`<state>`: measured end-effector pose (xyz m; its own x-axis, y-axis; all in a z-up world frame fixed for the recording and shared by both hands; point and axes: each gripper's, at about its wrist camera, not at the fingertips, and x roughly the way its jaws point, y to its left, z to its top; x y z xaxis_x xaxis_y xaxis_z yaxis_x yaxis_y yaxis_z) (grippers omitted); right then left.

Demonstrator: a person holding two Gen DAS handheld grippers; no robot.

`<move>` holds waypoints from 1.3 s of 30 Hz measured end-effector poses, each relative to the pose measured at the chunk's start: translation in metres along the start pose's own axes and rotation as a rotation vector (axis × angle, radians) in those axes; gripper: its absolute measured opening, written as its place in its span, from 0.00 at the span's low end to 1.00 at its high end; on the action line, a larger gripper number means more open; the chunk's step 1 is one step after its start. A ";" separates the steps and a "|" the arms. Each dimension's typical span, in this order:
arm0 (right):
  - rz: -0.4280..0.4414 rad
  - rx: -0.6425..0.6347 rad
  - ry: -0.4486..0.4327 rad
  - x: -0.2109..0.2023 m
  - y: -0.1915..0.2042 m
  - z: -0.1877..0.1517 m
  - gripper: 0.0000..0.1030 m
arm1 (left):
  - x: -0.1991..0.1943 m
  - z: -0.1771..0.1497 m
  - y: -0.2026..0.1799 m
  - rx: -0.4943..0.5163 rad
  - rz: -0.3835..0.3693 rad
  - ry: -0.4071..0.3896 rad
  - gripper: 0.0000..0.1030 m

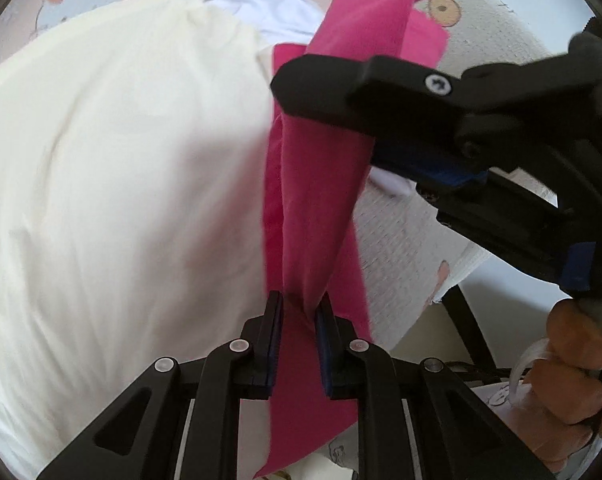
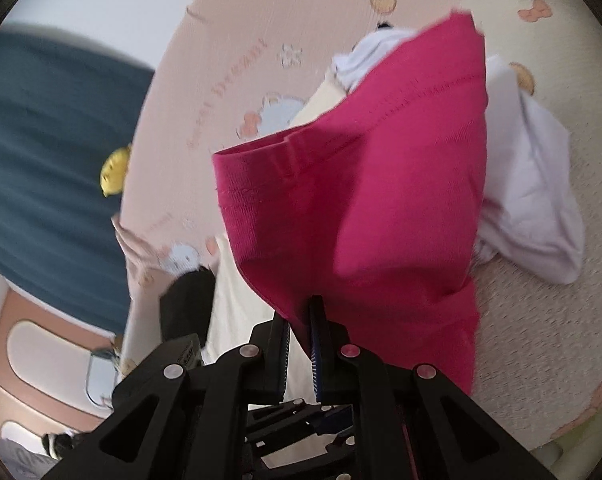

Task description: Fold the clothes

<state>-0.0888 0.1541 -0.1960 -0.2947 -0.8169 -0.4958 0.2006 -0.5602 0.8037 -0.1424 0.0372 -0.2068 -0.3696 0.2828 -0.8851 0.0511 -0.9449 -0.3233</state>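
Pink garment (image 1: 317, 208) hangs stretched taut above cream garment (image 1: 121, 180) and white garment (image 2: 529, 184).

Magenta garment (image 1: 317, 208), cream cloth (image 1: 121, 168), pink cartoon-printed bedsheet (image 2: 229, 80), black fingers (image 1: 271, 320).

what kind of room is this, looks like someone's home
Probably a bedroom at home. The clothes lie on a pink cartoon-print bedsheet, with a cream garment and a white garment spread beside the pink garment being folded.

Both matte black plastic two-finger grippers, left (image 1: 299, 300) and right (image 2: 301, 312), have angular linkage arms, round silver rivets and blue-edged finger pads (image 1: 324, 322).
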 end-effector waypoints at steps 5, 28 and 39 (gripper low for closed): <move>-0.024 0.006 0.020 0.013 0.000 -0.004 0.08 | -0.006 -0.005 0.021 -0.064 -0.044 -0.009 0.14; -0.082 0.254 -0.256 -0.063 -0.048 -0.008 0.63 | -0.043 0.004 0.083 -0.273 -0.286 -0.047 0.67; -0.247 0.160 -0.235 -0.044 -0.040 -0.010 0.63 | -0.038 0.017 0.088 -0.339 -0.192 -0.086 0.70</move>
<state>-0.0746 0.2117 -0.2098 -0.5262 -0.5956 -0.6069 -0.0462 -0.6927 0.7198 -0.1397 -0.0600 -0.1957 -0.4778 0.4207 -0.7712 0.2719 -0.7639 -0.5852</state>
